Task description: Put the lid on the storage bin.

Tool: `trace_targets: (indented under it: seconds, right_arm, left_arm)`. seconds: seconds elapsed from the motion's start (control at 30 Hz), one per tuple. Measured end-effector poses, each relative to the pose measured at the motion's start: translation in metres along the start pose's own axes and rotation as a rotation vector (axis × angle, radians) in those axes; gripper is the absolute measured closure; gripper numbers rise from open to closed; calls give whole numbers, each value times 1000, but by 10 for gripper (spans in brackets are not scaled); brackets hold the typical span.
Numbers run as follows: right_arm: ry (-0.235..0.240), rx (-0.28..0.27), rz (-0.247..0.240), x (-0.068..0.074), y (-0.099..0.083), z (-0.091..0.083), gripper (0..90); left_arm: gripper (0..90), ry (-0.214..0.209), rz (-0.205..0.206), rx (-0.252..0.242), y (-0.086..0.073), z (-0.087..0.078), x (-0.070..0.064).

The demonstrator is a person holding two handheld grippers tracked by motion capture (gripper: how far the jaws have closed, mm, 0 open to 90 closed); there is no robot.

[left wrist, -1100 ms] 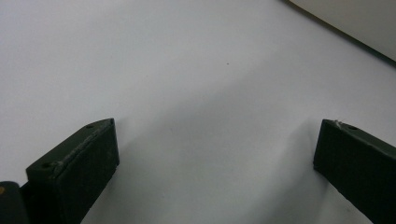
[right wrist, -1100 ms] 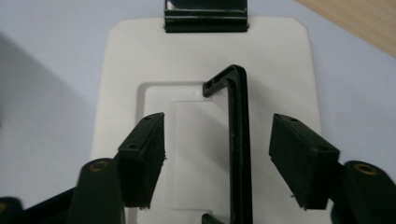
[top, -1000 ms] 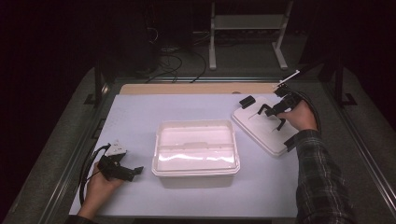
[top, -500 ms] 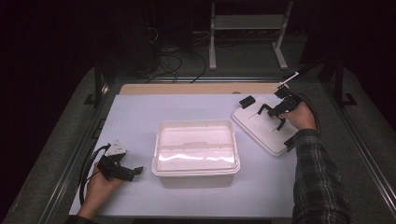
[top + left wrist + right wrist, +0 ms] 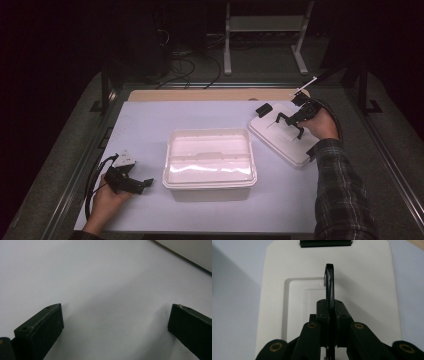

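Observation:
A white open box [image 5: 210,162] stands mid-table. Its flat white lid [image 5: 280,145] lies to the right, turned at an angle, with a black clip [image 5: 263,109] at its far end. My right gripper [image 5: 296,119] is over the lid, shut on the lid's thin black handle [image 5: 329,282], which stands on edge between the jaws of the right gripper [image 5: 330,308]. The lid [image 5: 277,302] spreads below, its clip [image 5: 325,243] at the top. My left gripper [image 5: 131,181] rests low at the table's front left, left of the box. Its jaws stand wide apart around the left gripper [image 5: 115,322] midpoint, over bare table.
A pale sheet [image 5: 150,130] covers the table, with a wooden strip [image 5: 200,95] along the far edge. A box corner [image 5: 190,250] shows beyond the left jaws. A metal stand [image 5: 265,30] and cables lie on the dark floor behind.

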State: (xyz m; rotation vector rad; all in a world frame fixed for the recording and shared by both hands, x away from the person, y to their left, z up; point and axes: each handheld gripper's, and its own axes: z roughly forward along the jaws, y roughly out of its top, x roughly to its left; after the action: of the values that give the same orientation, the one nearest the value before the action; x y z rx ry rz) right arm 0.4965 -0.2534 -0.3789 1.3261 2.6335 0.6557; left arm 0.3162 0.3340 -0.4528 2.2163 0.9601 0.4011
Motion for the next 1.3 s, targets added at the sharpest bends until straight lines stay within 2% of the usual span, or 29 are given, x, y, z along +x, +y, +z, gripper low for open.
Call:
trace_targets:
  seconds: [0.2,0.47,0.57,0.77,0.93,1.07,1.23,1.3]
  right_arm:
    - [-14,-8,-13,4,2,-17,842]
    - [-27,-55,-41,13,12,-58,843]
    - [-32,-57,-42,16,17,-73,844]
    - [-45,-69,-78,24,25,-99,843]
    - [-11,-127,-109,34,30,-124,844]
    - [32,-151,-153,48,36,-139,844]
    - [71,-160,-216,66,44,-146,844]
    - [102,-172,-241,75,48,-147,844]
  left_arm:
    - [0,0,0,-1,0,0,0]
    - [0,0,-1,0,0,0,0]
    - [0,1,1,0,0,0,0]
    - [0,1,-1,-2,0,0,0]
    - [0,0,1,0,0,0,0]
    - [0,0,0,0,0,0,0]
    - [0,0,0,-1,0,0,0]
    - [0,0,0,0,0,0,0]
